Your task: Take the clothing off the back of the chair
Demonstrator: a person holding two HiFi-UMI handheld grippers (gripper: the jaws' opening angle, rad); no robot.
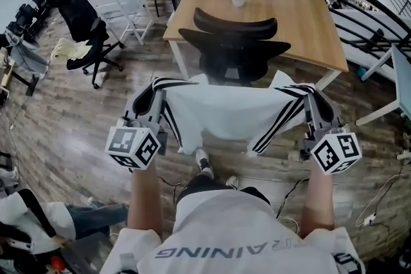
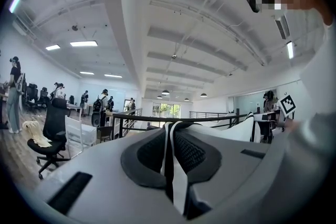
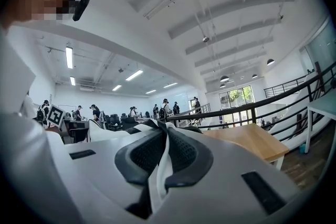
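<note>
Head view shows the white, black-striped clothing (image 1: 225,109) stretched in the air between my two grippers. It hangs just on my side of the black chair (image 1: 234,51), which stands at the near edge of the wooden table (image 1: 308,22).

As I judge it, the risks come from how little cloth I hold. Each grip is only a thin fold at a striped corner, so a tug from one side could pull the cloth out of the other jaws. The lower hem hangs loose and might drag. I cannot tell whether the far edge is fully clear of the chair back, so it may snag there.

My left gripper (image 1: 156,92) is clamped tight, with a striped fold pinched between its pads. My right gripper (image 1: 309,96) is likewise clenched on the opposite striped corner.
</note>
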